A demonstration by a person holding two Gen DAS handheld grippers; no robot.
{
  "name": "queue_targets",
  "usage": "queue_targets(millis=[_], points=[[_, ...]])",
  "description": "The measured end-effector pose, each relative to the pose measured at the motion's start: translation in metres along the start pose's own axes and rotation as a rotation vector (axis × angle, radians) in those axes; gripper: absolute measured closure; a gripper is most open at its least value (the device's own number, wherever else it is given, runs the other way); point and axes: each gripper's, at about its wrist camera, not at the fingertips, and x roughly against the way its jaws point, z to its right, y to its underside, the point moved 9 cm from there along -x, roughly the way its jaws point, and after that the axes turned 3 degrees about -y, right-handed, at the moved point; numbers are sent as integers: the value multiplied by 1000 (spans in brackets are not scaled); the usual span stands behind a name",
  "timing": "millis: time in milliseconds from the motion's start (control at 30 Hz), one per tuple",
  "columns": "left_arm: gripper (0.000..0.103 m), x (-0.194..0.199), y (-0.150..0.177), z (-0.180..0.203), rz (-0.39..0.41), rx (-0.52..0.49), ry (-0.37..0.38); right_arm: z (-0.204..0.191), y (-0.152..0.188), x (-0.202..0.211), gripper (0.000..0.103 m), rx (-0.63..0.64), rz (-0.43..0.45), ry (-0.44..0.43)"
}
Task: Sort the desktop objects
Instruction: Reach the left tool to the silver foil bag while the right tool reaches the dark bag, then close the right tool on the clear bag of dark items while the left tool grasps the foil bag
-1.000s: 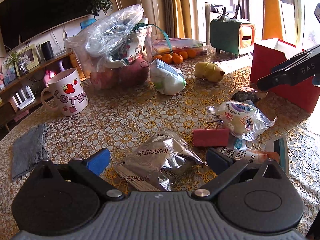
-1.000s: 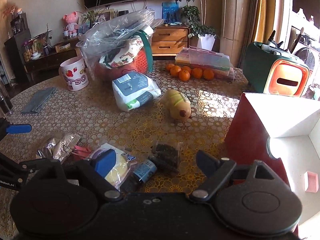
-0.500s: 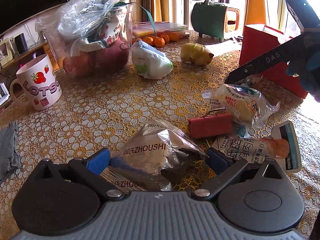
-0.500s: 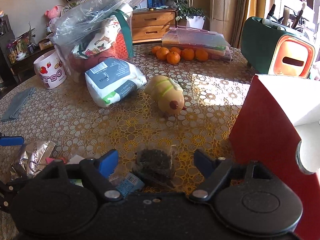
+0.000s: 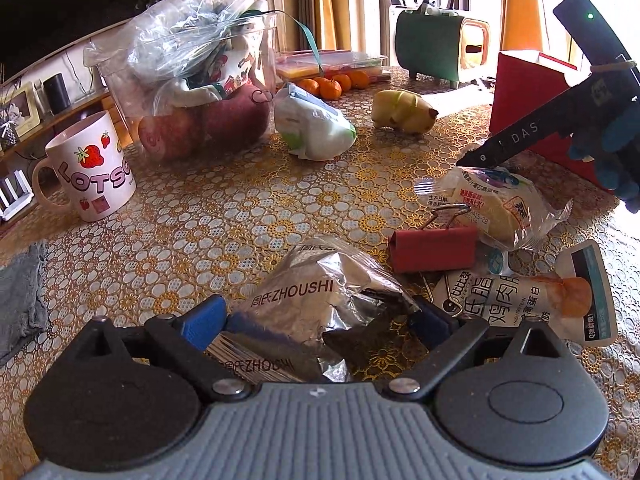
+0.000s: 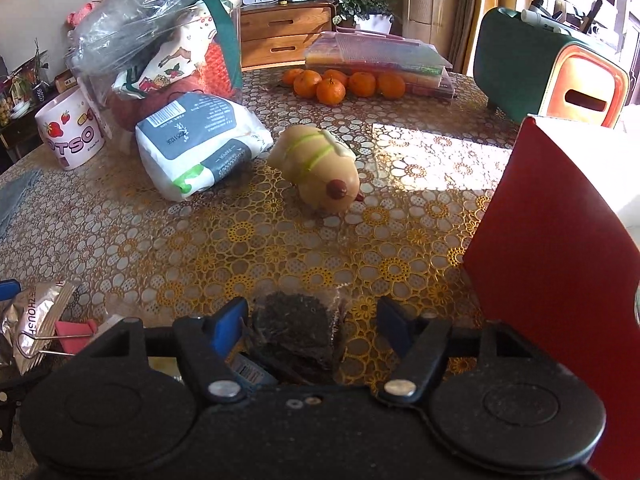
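Gold-patterned lace covers the table [image 6: 280,248] we are sorting on, and the biggest thing near our tools is the red box [image 6: 560,248], standing just to the right of the right gripper [image 6: 310,320]; we take it for the likely drop place.

Ahead of both tools, well apart, sit a clear bag of apples [image 5: 192,92], a strawberry mug [image 5: 90,168] and a wipes pack [image 6: 196,144]. Nearer, ahead and to the right of the left gripper [image 5: 320,316], lie a wrapped bun [image 5: 500,204] and a red binder clip [image 5: 434,248].

Our left gripper straddles the silver foil packet [image 5: 312,300]; its jaws are closing slowly but stand wide, the pads apparently not yet pressing.

Smallest is the dark tea packet [image 6: 296,328], lying between the right gripper's fingers, hard against the left one with a gap at the right; those jaws are closing too, with no grip yet.

We judge this the grasping step, both hands at once. Next we must finish each squeeze gently, since foil and film crumple and slip, then lift clear of the neighbours.
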Motion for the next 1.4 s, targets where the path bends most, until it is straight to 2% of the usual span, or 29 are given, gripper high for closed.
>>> queue_targets(millis=[67, 200, 267, 333, 433, 900, 1400], points=[[9, 2, 0, 1, 5, -5, -9, 0, 1, 0, 40, 15, 1, 13], [20, 5, -2, 3, 9, -10, -37, -1, 1, 1, 45, 35, -1, 31], [23, 6, -3, 4, 10, -13, -45, -1, 1, 2, 54, 34, -1, 32], [25, 7, -3, 5, 11, -19, -55, -1, 0, 3, 57, 37, 0, 33], [29, 10, -5, 7, 13, -26, -64, 1, 1, 6, 58, 28, 2, 32], [44, 27, -19, 0, 12, 78, -94, 5, 0, 50, 58, 31, 65, -13], [57, 61, -23, 13, 25, 97, -144, 0, 18, 99, 60, 71, 84, -79]])
